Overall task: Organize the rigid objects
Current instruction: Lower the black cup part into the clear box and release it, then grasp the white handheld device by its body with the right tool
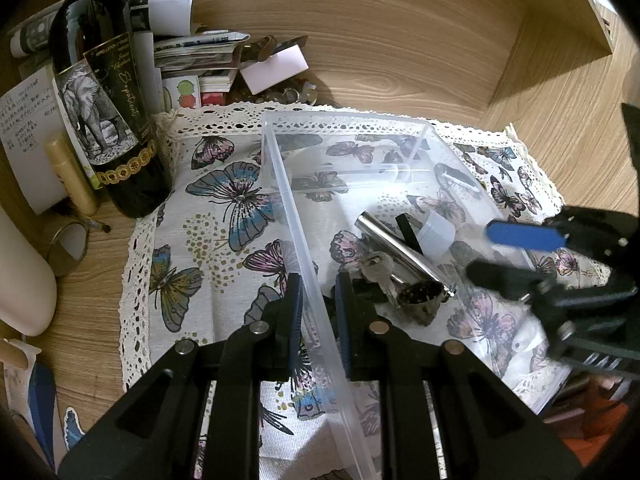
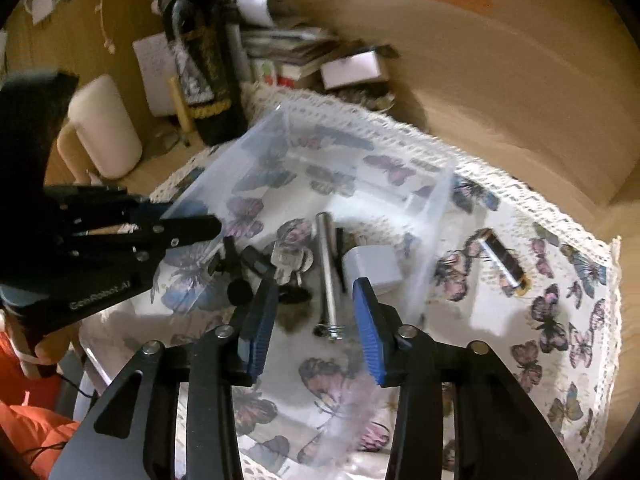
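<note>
A clear plastic box (image 1: pixel 280 168) lies on a butterfly cloth (image 1: pixel 224 200). My left gripper (image 1: pixel 319 292) is shut on the box's near side wall, one finger inside and one outside; in the right wrist view the left gripper (image 2: pixel 180 218) pinches that wall from the left. Inside the box lie a metal cylinder (image 1: pixel 384 236), keys (image 1: pixel 376 268), a white plug cube (image 1: pixel 438 232) and a dark speckled piece (image 1: pixel 420 296). My right gripper (image 2: pixel 314 284) stands open just above the metal cylinder (image 2: pixel 326 264) with nothing held; the right gripper (image 1: pixel 482 250) reaches in from the right in the left wrist view.
A small black and gold cylinder (image 2: pixel 504 260) lies on the cloth right of the box. A dark wine bottle (image 1: pixel 104 92), a gold tube (image 1: pixel 72 176), stacked papers (image 1: pixel 196 52) and a white container (image 2: pixel 104 128) crowd the back left. Wooden walls (image 1: pixel 440 48) close the back and right.
</note>
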The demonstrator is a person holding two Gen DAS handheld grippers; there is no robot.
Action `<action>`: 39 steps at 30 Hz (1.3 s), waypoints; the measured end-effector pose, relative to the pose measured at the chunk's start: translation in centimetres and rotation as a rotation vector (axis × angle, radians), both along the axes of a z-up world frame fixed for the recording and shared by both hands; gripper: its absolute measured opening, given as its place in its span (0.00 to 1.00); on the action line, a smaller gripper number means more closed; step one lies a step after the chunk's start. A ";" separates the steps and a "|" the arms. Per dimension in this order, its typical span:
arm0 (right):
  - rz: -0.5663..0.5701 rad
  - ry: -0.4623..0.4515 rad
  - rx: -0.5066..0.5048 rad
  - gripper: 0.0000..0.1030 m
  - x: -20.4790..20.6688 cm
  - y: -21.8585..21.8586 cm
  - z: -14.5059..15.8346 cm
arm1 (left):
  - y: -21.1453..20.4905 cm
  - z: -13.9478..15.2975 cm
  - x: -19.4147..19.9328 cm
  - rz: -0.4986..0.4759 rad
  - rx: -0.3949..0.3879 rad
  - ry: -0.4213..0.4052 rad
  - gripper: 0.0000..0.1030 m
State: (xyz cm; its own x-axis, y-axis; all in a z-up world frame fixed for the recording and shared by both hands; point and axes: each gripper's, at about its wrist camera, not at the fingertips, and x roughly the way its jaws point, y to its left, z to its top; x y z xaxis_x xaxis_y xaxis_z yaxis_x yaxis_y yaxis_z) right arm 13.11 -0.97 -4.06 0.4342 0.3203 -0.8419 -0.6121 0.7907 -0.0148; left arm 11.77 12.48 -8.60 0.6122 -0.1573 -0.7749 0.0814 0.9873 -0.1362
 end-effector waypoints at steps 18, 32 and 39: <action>-0.229 -0.034 -0.087 0.61 -2.4 -10.8 0.9 | 0.0 0.0 0.0 0.000 0.000 0.000 0.16; -0.174 0.002 -0.229 0.76 -4.8 -10.8 -3.4 | -0.1 0.0 0.0 0.000 0.004 0.000 0.16; -0.257 0.005 -0.257 0.72 -0.5 -11.5 -4.5 | -0.2 0.0 0.0 0.000 0.004 -0.001 0.16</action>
